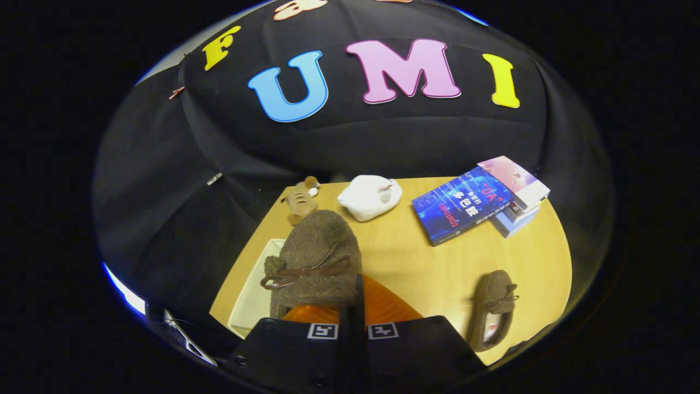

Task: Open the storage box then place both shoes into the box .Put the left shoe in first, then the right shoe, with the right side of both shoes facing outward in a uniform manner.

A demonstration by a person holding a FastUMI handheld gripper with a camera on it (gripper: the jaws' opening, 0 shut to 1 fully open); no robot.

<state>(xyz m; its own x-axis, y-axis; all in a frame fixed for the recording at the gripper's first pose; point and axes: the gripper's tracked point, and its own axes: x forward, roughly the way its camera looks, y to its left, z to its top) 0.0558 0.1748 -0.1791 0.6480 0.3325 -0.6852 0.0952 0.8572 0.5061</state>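
Observation:
A brown fuzzy shoe [317,257] with a brown bow lace hangs above the table, toe pointing away from me. My gripper [358,287] is shut on its near rim, with the fingers pressed close together. Under the held shoe, at the table's left side, lies the white storage box [252,295], partly hidden by the shoe and my fingers; I cannot tell how far it is open. The second brown shoe [492,309] lies on the wooden table [415,262] to the right of my fingers, toe pointing away.
Beyond the held shoe lie a small striped plush toy [299,201] and a white soft object [371,197] at the table's far edge. A stack of books [476,202] sits at the far right. Bare wood stretches between the books and the second shoe.

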